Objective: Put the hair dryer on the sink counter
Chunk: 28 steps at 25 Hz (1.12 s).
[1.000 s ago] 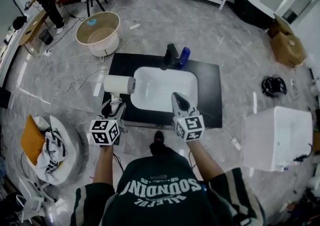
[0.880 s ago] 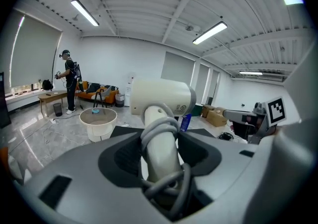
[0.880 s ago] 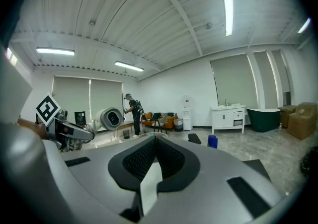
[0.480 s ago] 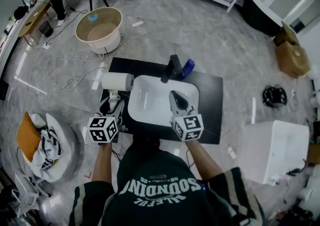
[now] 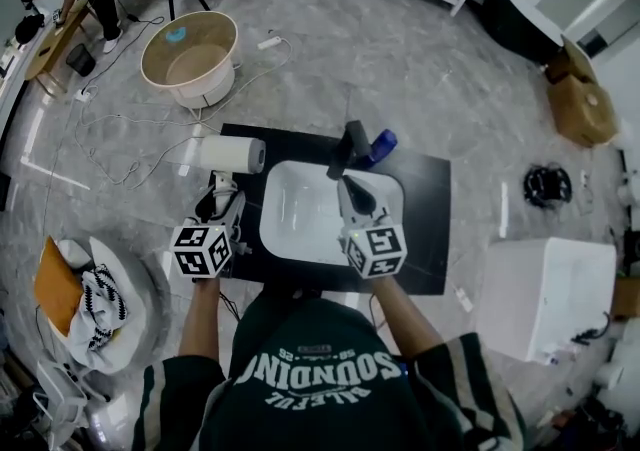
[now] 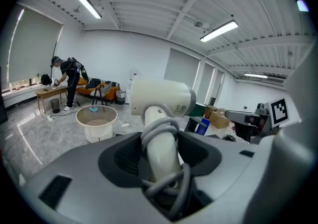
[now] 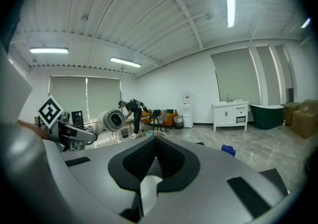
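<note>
Jaws on your left gripper (image 5: 224,197) (image 6: 161,154) stand wide and are clamped on the handle of the hair dryer (image 5: 232,154) (image 6: 160,100). The 2 pads press the white handle from either side. The grey cord (image 6: 171,188) is looped around the handle and is caught in the same grip.

Your right gripper (image 5: 352,197) (image 7: 155,154) has its 2 jaws closed together, pad against pad, with nothing between them. It is over the white basin (image 5: 300,224), pointing toward the black tap (image 5: 345,144) and the blue bottle (image 5: 381,146) at the far edge of the sink counter (image 5: 425,214).

You hold the hair dryer above the left edge of the sink counter, near its far left corner. The handle runs down and back toward you into the jaws, close to upright in the left gripper view. The barrel lies crosswise above it, with its long axis roughly parallel to the counter's far edge. Its grey-ringed end points right, toward the basin and your right gripper, and the right gripper view looks straight into that round opening (image 7: 113,120). The plain white end points left, out past the counter's left edge over the floor.
</note>
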Tool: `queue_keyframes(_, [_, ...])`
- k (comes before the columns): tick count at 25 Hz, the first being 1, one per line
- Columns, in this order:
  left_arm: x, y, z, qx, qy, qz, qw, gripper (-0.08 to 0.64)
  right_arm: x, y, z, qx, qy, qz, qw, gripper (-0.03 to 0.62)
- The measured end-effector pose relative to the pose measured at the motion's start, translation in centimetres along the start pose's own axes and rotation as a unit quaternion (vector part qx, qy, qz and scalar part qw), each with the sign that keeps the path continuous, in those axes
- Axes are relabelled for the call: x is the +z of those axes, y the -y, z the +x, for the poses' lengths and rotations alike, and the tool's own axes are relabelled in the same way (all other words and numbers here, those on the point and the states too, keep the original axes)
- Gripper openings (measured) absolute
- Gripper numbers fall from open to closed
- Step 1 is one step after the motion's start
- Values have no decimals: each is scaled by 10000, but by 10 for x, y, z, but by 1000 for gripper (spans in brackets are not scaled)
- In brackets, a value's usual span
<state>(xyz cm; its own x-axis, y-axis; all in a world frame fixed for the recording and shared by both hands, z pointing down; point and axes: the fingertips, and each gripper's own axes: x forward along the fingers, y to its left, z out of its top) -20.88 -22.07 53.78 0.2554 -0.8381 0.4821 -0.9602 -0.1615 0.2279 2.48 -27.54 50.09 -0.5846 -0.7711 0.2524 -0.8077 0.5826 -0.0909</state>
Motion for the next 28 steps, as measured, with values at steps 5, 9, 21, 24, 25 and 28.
queue_keyframes(5, [5, -7, 13, -77, -28, 23, 10000, 221, -1, 3, 11, -66, -24, 19, 10000, 2])
queue_keyframes(9, [3, -11, 22, -134, -107, 17, 9999, 221, -2, 5, 16, -90, -78, -20, 9999, 2])
queue_keyframes(21, [-66, -21, 37, -120, -863, -135, 9961, 221, -33, -8, 24, -84, -556, 70, 9984, 2])
queue_keyframes(24, [-88, -25, 39, -73, -1049, -306, 9940, 221, -43, -12, 26, -29, -652, 73, 9978, 2])
queue_keyframes(25, [-94, -27, 41, -61, -1096, -355, 9933, 221, -45, -13, 27, -11, -681, 77, 9977, 2])
queue_keyframes(28, [-108, -30, 46, -53, -1205, -406, 9919, 221, -50, -15, 29, -2, -773, 107, 9970, 2])
